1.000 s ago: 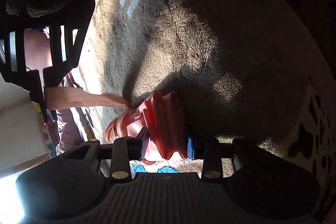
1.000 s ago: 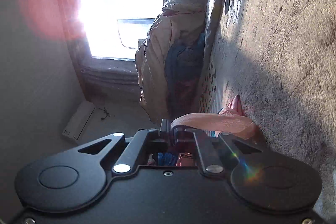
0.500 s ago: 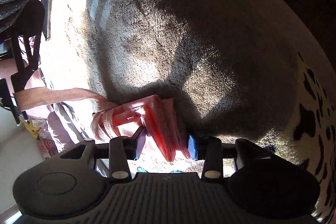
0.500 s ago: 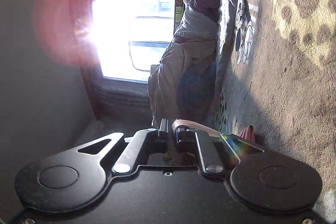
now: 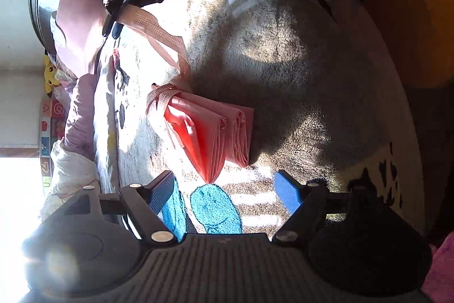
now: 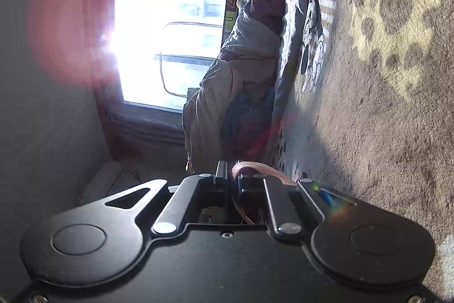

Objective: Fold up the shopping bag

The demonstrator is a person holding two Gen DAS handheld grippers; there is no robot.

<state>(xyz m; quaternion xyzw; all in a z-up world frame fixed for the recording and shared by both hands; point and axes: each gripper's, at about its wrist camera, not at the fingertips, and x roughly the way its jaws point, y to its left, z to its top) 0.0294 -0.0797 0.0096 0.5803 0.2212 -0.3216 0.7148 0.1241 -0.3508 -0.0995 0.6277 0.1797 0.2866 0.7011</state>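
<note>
while the folded bundle lies free on the blanket, the entry reads as follows.

item: shopping bag [image 5: 218, 129], salmon-pink, folded into a compact wedge of stacked layers, resting on the grey plush blanket [image 5: 298, 53] just beyond the left gripper's blue pads.

strap: one woven handle strap [image 5: 159, 33] runs from the bundle's far-left corner up and away to the right gripper [image 6: 234, 179]; other strap lengths are wound round that same corner of the bundle.

left gripper [image 5: 224, 189]: released, its jaws have just been opening, and nothing sits between them (the bundle lies clear of both pads, pointed end nearest).

right gripper: clenched on the handle strap, which loops over its fingertips in its own view.

surroundings: bright window [image 6: 170, 47] far off in the right wrist view, heaped bedding [image 6: 235, 93] beside it, blue print on the blanket near the left gripper.

step in hand, by judgement: the body of the bag looks fully folded; what remains is the loose handle, so this is the securing stage.

next move, by judgement: calls for the right gripper to carry the strap round or under the bundle while the left steadies the stack, since an unheld wedge of slippery layers may spring open when the strap is pulled.
</note>
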